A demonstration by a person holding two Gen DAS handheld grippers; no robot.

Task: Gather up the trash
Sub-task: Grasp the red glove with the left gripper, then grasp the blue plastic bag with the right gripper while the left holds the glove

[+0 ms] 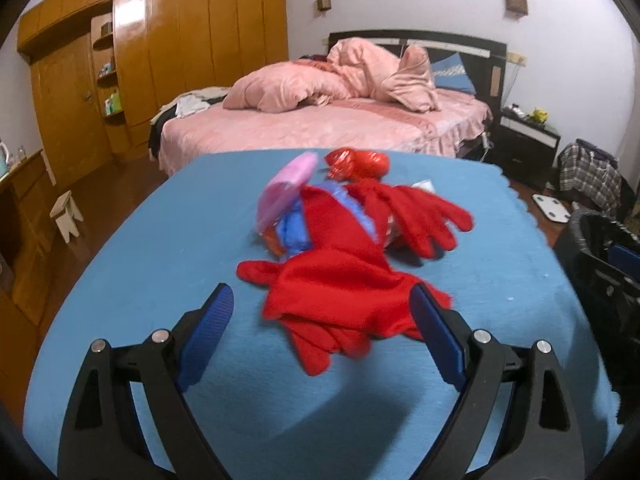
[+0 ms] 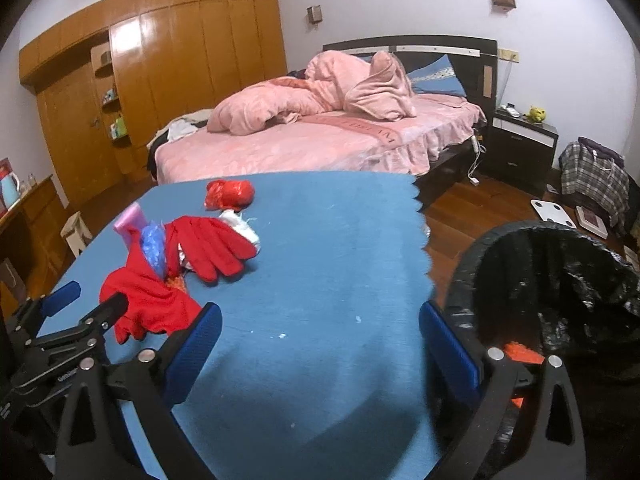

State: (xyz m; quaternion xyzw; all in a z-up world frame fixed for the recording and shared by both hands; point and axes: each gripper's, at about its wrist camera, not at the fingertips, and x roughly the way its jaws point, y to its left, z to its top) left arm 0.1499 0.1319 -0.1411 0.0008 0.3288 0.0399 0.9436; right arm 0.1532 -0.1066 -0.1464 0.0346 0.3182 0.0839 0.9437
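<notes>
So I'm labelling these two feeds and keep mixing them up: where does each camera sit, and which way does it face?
Left wrist: on the left gripper, looking down over the blue table at the red cloth pile; its open fingers show.
Right wrist: on the right gripper, open over bare table, black-lined bin at right; the left gripper shows at left.
Shared: table, pile, pink bed.

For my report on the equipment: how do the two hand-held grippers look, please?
Both the left gripper and the right gripper have black angular frames with triangular cut-outs, silver round pivot bolts and flat blue textured finger pads. No cables or sleeves show.
</notes>
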